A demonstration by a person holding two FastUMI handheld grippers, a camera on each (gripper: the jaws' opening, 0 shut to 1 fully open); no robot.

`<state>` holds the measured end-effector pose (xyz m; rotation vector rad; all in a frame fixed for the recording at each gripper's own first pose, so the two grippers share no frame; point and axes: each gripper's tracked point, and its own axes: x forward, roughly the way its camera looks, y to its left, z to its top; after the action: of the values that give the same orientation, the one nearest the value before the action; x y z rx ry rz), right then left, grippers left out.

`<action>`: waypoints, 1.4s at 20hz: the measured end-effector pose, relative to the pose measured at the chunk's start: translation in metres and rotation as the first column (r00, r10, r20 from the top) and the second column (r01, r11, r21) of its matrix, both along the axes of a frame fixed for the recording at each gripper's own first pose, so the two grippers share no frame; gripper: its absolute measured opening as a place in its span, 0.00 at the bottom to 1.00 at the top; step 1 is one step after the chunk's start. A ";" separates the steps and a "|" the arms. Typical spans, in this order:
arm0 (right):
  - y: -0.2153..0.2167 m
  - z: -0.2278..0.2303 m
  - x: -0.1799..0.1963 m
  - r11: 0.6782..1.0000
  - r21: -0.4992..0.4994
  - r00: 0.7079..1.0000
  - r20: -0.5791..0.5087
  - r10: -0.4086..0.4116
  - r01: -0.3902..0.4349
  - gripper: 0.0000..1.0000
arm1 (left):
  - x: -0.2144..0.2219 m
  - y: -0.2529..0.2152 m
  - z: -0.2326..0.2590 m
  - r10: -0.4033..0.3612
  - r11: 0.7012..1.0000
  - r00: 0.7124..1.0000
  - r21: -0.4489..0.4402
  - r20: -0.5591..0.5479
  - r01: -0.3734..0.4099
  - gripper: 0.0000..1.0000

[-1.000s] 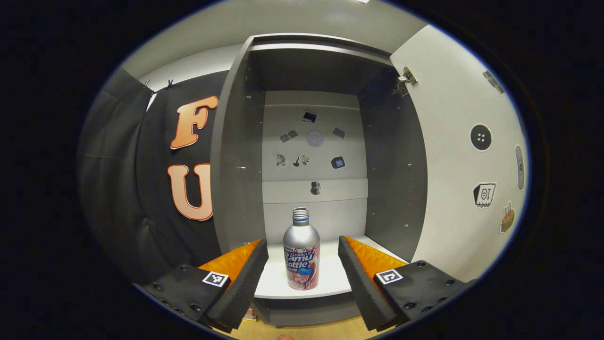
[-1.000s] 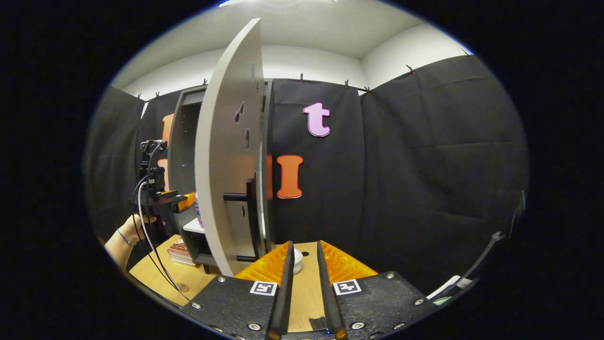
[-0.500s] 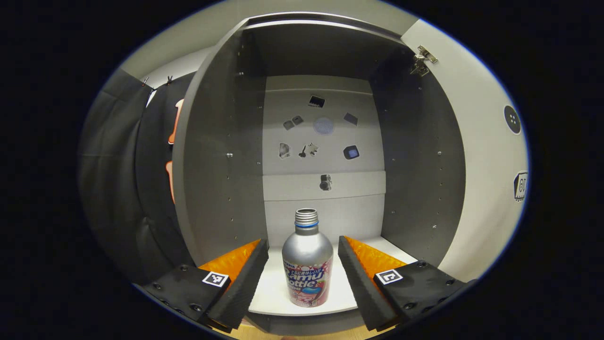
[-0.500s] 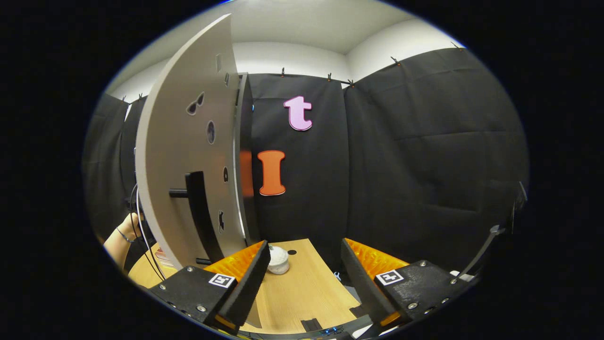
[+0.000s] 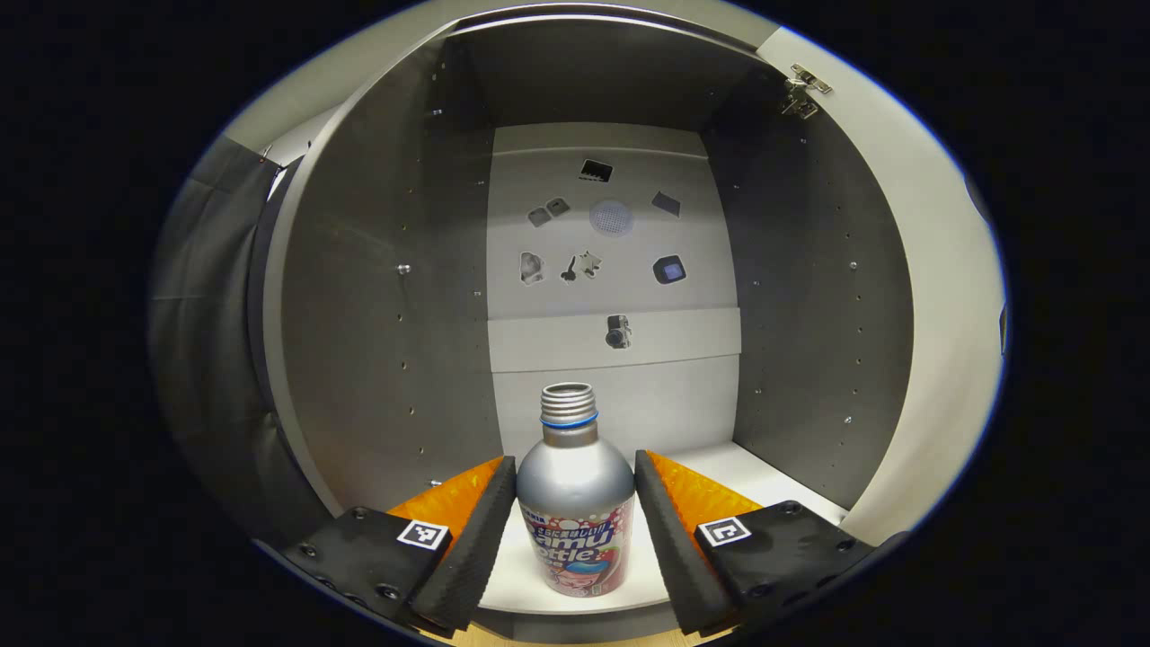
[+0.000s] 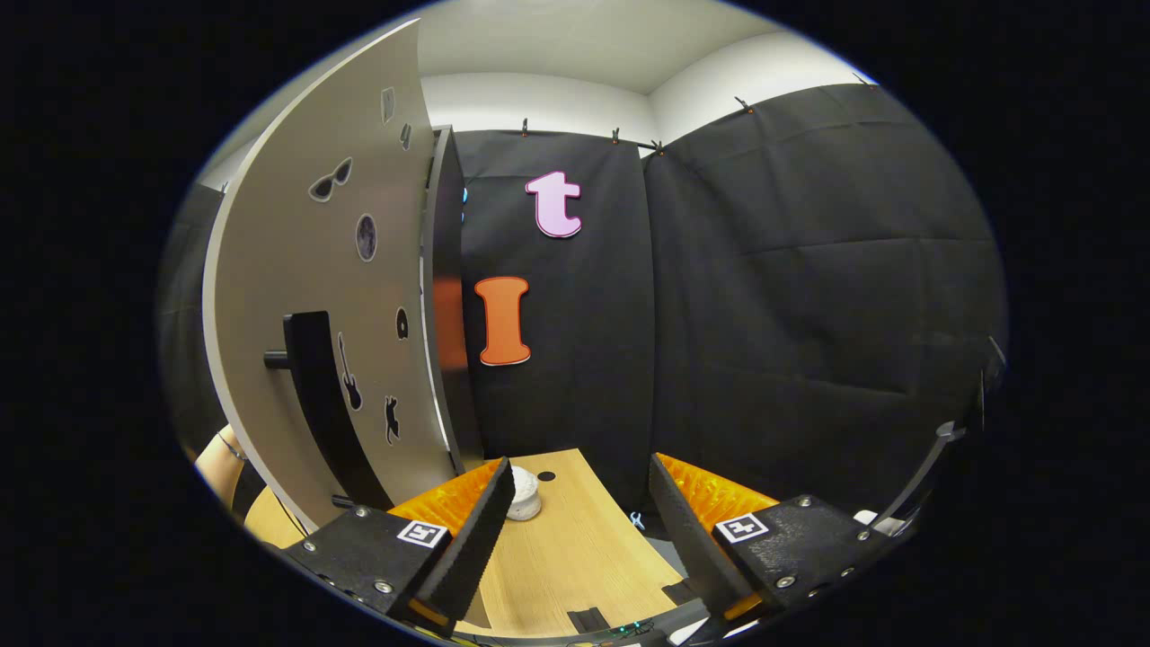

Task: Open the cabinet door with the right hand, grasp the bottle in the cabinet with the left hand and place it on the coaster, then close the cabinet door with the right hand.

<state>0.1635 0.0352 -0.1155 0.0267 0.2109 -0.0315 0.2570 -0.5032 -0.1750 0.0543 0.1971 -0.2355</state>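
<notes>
Left gripper [image 5: 575, 503]: reaches level into the open cabinet [image 5: 386, 296], pointing at its back panel. The fingers are spread, one on each side of the bottle [image 5: 575, 503]. Each finger's inner face lies very close to the bottle's shoulder; whether either one actually touches cannot be told from this angle, so no clamp is confirmed.

Bottle: stands upright between the left gripper's fingers, on the cabinet's pale shelf [image 5: 773, 481], near the shelf's front edge. The body is plain silver metal with a rounded shoulder. The neck is threaded and carries no cap, with a blue ring below the thread. A printed pink, white and blue label wraps the lower half.

Right gripper [image 6: 579, 530]: held low over the wooden tabletop [image 6: 575, 557], facing the booth's dark cloth wall. The fingers are wide apart with nothing between them.

Cabinet door [image 6: 314, 296]: stands swung open to the left of the right gripper, its dark bar handle [image 6: 314, 395] well apart from the fingers. Several small stickers are on its outer face.

A small white round object [image 6: 524, 492] sits on the tabletop just beyond the right gripper's left fingertip. A forearm [image 6: 216, 458] shows past the door's lower left edge.
</notes>
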 end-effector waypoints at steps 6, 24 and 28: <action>-0.001 0.001 0.002 1.000 0.013 1.000 0.002 -0.006 0.006 0.93 | -0.029 0.012 0.021 -0.008 0.999 1.000 -0.035 0.001 0.008 0.85; 0.008 0.002 -0.003 1.000 0.010 1.000 0.005 0.015 -0.015 0.93 | -0.154 0.162 0.014 0.088 0.993 0.996 -0.070 -0.026 -0.089 0.86; 0.009 0.002 -0.006 1.000 0.009 1.000 -0.003 -0.006 0.006 0.99 | -0.174 0.200 -0.020 0.116 0.991 0.993 -0.063 -0.032 -0.118 0.84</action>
<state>0.1574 0.0440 -0.1136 0.0367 0.2136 -0.0370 0.0828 -0.3031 -0.1954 -0.0248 0.2203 -0.1259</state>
